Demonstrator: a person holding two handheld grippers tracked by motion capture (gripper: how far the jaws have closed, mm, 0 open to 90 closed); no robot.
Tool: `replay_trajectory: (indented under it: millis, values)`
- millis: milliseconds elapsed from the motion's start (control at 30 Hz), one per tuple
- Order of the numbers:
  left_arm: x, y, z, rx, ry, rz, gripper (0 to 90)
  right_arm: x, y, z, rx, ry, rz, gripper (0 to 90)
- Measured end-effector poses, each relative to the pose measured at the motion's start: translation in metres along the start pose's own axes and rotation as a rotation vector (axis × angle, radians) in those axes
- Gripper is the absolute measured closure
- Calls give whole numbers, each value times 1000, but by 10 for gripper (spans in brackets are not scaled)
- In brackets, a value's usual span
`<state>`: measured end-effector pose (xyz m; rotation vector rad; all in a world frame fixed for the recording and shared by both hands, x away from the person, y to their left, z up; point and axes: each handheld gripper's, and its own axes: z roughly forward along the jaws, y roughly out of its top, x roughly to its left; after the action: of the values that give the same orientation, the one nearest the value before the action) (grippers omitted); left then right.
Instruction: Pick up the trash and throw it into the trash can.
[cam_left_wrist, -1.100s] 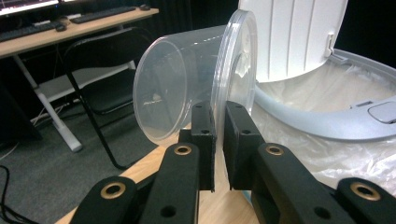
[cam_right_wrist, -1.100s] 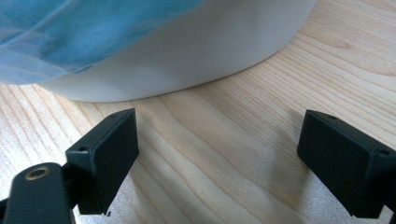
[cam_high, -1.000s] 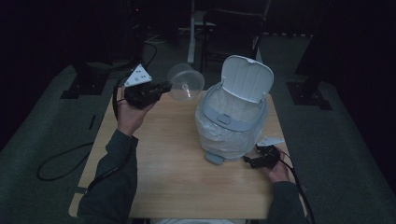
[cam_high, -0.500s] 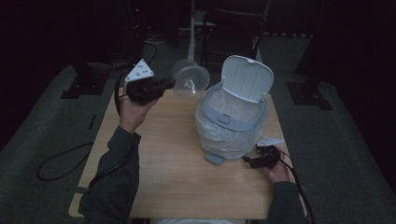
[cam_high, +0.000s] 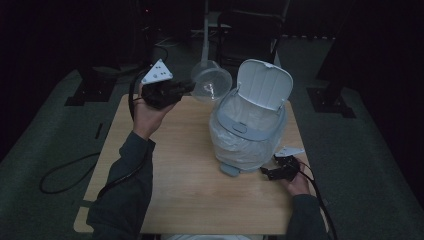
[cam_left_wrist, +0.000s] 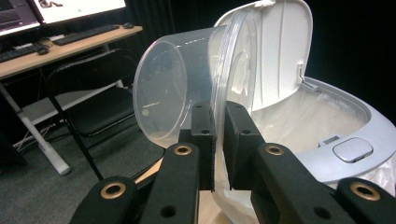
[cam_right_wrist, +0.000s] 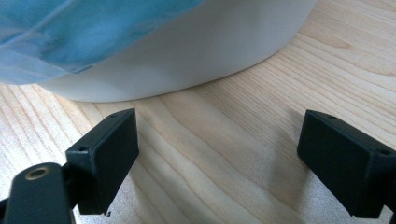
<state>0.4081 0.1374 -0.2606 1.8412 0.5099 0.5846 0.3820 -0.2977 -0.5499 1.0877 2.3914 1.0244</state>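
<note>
A clear plastic cup (cam_high: 210, 82) hangs in the air left of the bin, tipped on its side. My left gripper (cam_high: 187, 87) is shut on the cup's rim; in the left gripper view the rim of the cup (cam_left_wrist: 187, 79) is pinched between the two black pads of the left gripper (cam_left_wrist: 219, 140). A small white bin (cam_high: 250, 132) lined with a clear bag stands on the table with its lid (cam_high: 265, 82) raised. The bin (cam_left_wrist: 327, 126) is just beyond the cup. My right gripper (cam_high: 267, 172) rests on the table at the bin's base (cam_right_wrist: 187, 51), and this right gripper (cam_right_wrist: 217, 154) stands open with nothing between its fingers.
The light wooden table (cam_high: 175, 180) has free room on its left half and front. A black chair (cam_left_wrist: 93, 98) and a desk with a keyboard (cam_left_wrist: 84, 32) stand beyond the table. A cable (cam_high: 65, 170) trails on the dark floor at the left.
My left gripper has lifted the cup a little higher and moved it right, toward the bin's open lid. The right gripper has not moved.
</note>
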Motion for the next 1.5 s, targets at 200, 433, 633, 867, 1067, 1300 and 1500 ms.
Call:
replay_trajectory:
  millis: [200,433,633,867,1067,1300,1500]
  values:
    - [-3,6,6,-1,-13,9,845,0,0,0,0,0,1,117]
    - [-9,17,13,-2,-30,29,845,0,0,0,0,0,1,117]
    - [-12,27,16,-4,-42,43,845,0,0,0,0,0,1,117]
    - [-16,36,21,-5,-59,55,844,0,0,0,0,0,1,117]
    - [-22,43,26,-6,-72,70,844,0,0,0,0,2,0,117]
    - [-30,50,33,-3,-92,92,843,0,0,0,0,2,-1,117]
    - [-36,54,39,-2,-106,101,842,0,0,0,0,3,-1,117]
